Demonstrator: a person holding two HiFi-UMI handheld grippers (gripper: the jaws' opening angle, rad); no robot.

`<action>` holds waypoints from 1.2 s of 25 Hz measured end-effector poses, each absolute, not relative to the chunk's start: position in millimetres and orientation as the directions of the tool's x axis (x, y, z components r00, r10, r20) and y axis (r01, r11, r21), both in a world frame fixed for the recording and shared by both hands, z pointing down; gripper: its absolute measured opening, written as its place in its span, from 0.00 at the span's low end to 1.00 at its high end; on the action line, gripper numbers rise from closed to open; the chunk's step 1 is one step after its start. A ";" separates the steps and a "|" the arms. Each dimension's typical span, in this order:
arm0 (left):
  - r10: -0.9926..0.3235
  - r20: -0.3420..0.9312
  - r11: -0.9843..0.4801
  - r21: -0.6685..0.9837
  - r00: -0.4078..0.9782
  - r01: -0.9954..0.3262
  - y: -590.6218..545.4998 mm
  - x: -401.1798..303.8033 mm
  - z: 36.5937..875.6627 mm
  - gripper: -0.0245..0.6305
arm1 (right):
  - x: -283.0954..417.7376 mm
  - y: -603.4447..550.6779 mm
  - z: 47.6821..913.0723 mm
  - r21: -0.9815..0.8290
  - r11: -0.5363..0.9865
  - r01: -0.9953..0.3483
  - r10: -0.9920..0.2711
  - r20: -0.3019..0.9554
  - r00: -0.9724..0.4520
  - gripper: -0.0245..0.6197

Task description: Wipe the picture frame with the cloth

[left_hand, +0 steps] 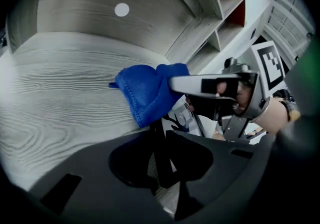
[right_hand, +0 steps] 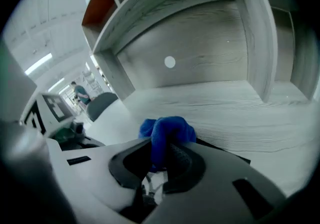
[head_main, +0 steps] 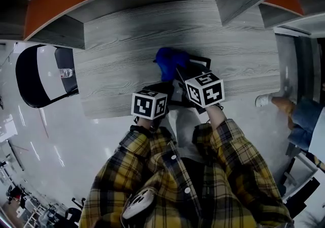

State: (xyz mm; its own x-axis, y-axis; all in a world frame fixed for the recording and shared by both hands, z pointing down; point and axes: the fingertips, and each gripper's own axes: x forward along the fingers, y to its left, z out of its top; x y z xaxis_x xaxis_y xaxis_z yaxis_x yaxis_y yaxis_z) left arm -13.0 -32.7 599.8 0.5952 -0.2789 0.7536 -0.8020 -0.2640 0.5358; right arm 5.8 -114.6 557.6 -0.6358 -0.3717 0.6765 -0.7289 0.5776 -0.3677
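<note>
The picture frame stands on edge near the front of the grey desk, printed face toward the right gripper; its long axis is unclear. A dark chair sits left. Both plaid sleeves reach forward, grippers angled down. The left gripper pinches the frame's dark edge; the right clamps the bunched blue cloth just beside the frame.

**Layout: desk, frame, cloth**

Frame sits on desk, mid-width, near the front edge. Cloth lies over frame's left part, pinched in right gripper. Left gripper clamps frame's near edge, just left of right gripper. Shelves behind desk. Chair left of desk, shoe right of it.
</note>
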 end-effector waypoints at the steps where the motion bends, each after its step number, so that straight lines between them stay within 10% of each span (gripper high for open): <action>1: -0.280 0.754 -0.261 0.535 0.594 -0.803 -32.2 -13.1 600.4 0.17 | 6.4 -116.1 565.1 -0.318 0.602 -0.733 -0.368 0.704 -0.608 0.10; 9: -0.290 0.751 -0.246 0.540 0.593 -0.805 -34.1 -14.4 599.5 0.17 | 18.5 -117.0 578.4 0.012 0.747 -0.665 -0.388 0.819 -0.422 0.10; 30: -0.255 0.753 -0.234 0.560 0.606 -0.795 -37.3 -10.8 600.0 0.16 | 161.8 -99.9 593.6 0.069 0.522 -0.850 -0.441 0.875 -0.200 0.10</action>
